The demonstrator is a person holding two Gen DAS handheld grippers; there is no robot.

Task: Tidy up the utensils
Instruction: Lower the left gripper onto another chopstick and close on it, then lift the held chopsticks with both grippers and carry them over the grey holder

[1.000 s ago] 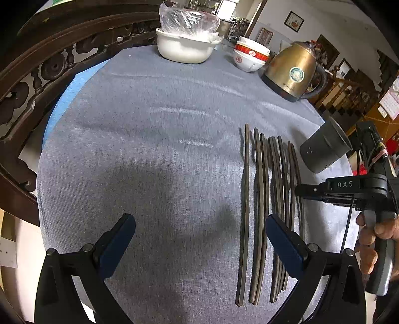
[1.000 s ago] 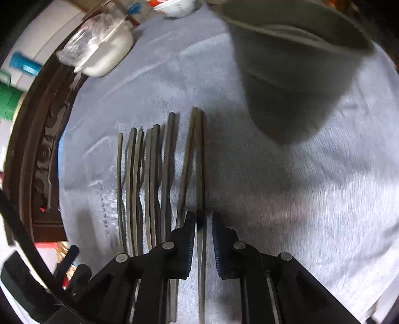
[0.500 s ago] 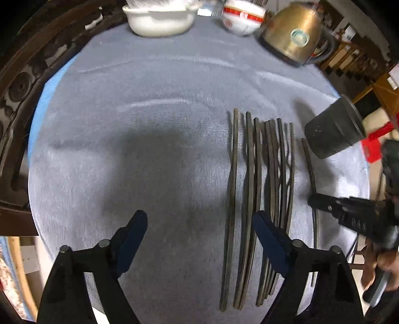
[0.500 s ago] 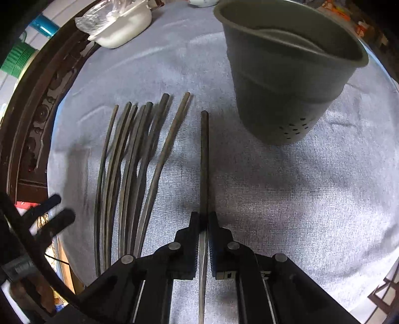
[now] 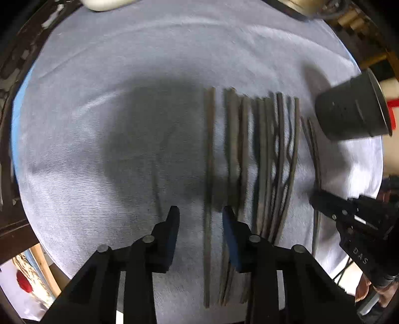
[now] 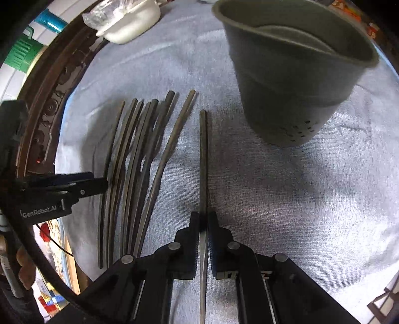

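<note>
While the right gripper pinches one chopstick pulled clear of the row, aimed toward the grey holder near the table's right edge | left gripper closing astride the leftmost chopstick, not yet pressing | remaining chopsticks crowd alongside | bowl at far edge, clear.

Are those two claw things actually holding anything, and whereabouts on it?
The right gripper pinches one chopstick toward its near end. The left gripper's fingers are closing around another chopstick, not yet gripping it.
</note>
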